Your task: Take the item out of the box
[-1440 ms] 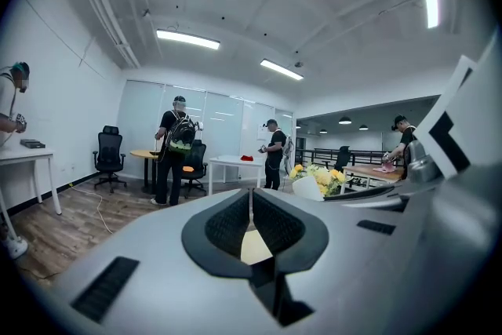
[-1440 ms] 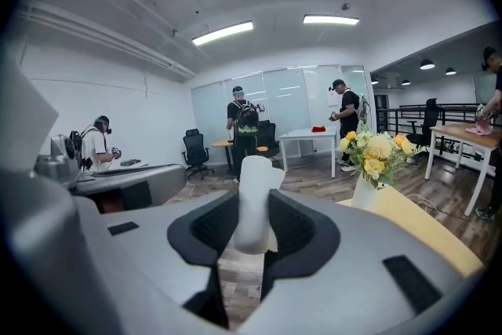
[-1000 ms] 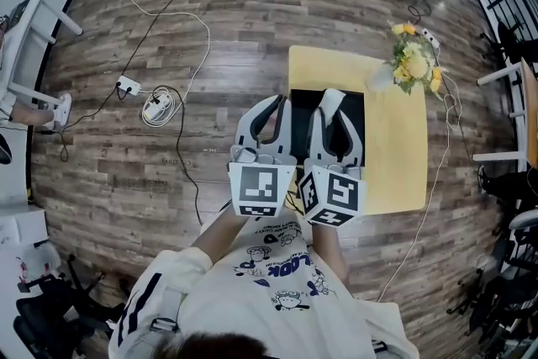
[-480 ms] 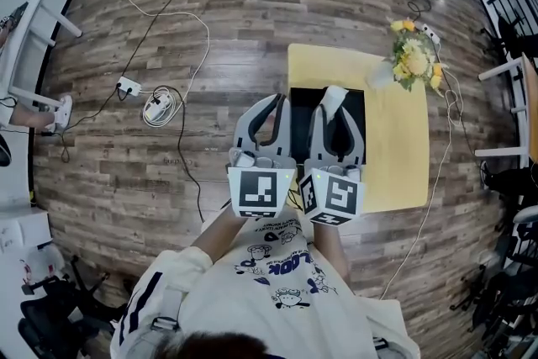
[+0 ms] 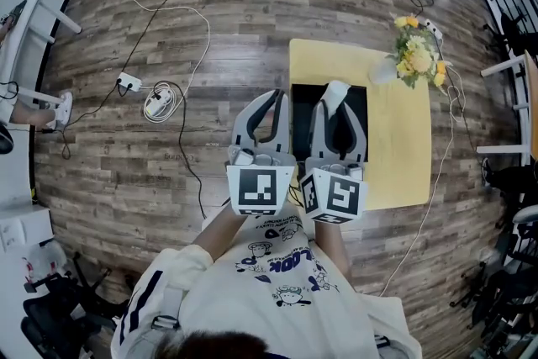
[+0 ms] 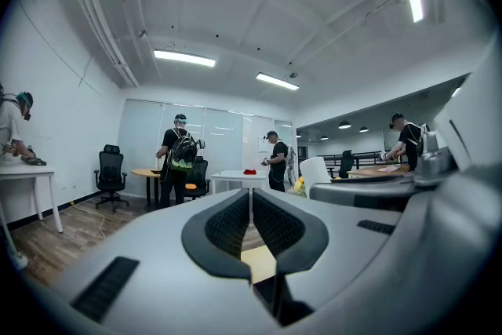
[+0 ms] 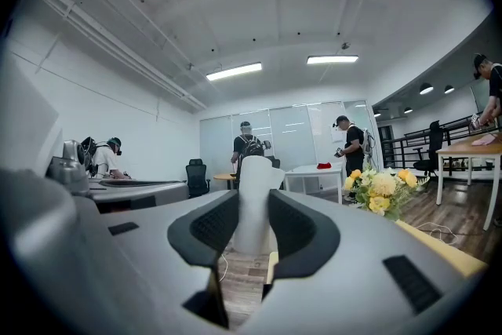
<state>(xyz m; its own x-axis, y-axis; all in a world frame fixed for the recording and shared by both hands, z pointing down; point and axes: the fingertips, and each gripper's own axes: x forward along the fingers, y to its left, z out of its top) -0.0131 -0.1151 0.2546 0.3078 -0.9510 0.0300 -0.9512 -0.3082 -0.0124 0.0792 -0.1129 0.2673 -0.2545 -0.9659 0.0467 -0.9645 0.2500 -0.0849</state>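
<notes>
White item (image 5: 336,90) is being pinched upright between the right gripper's (image 5: 338,102) fingers, just above the open black box (image 5: 301,109) on the yellow table (image 5: 397,155). Alongside, the left gripper (image 5: 276,95) is hovering with fingers together.

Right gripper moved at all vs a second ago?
No. The right gripper, shut on the white item, sits at the far edge of the black box as before; the slight picture shift carries the yellow table too.
</notes>
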